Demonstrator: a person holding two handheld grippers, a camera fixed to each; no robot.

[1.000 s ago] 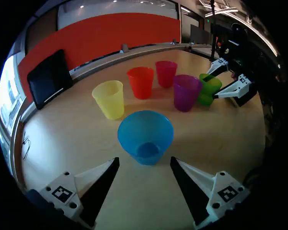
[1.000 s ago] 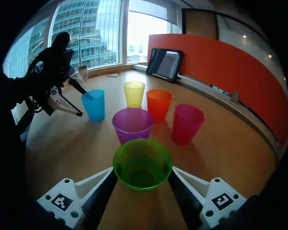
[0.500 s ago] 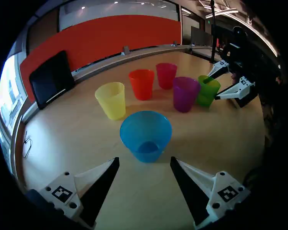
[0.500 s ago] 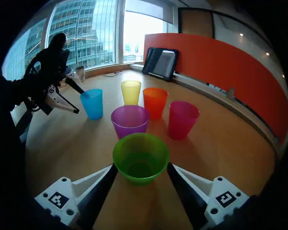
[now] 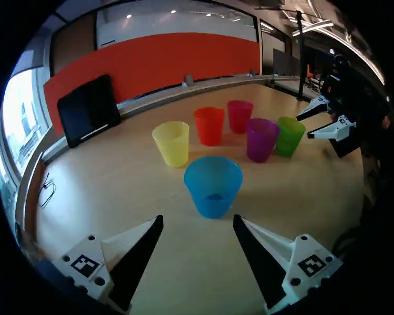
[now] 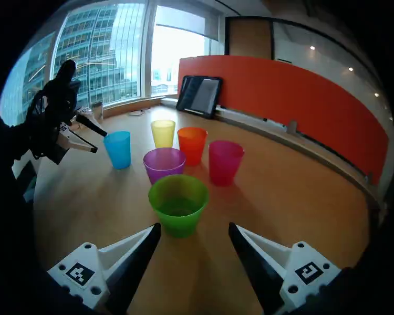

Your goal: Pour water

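Grasp comes first, I reckon; blue cup [image 5: 214,185] sits on table [image 5: 107,178] just ahead of my left gripper [image 5: 197,219], green cup [image 6: 178,203] just ahead of my right gripper [image 6: 194,227]; both jaws apart, empty. I'd straddle one cup mid-wall, squeeze lightly since thin plastic may buckle, and lift level before tilting; water level hard to tell.

Blue cup [image 5: 213,186] set just ahead of left gripper [image 5: 197,218], jaws wide, not touching. Green cup [image 6: 178,205] likewise before right gripper [image 6: 194,226]. Purple cup [image 6: 164,164], orange cup [image 6: 192,145], pink cup [image 6: 225,161], yellow cup [image 6: 163,133] packed close behind; only narrow gaps seen between. Bare table [image 5: 102,189] found wide open around the cluster
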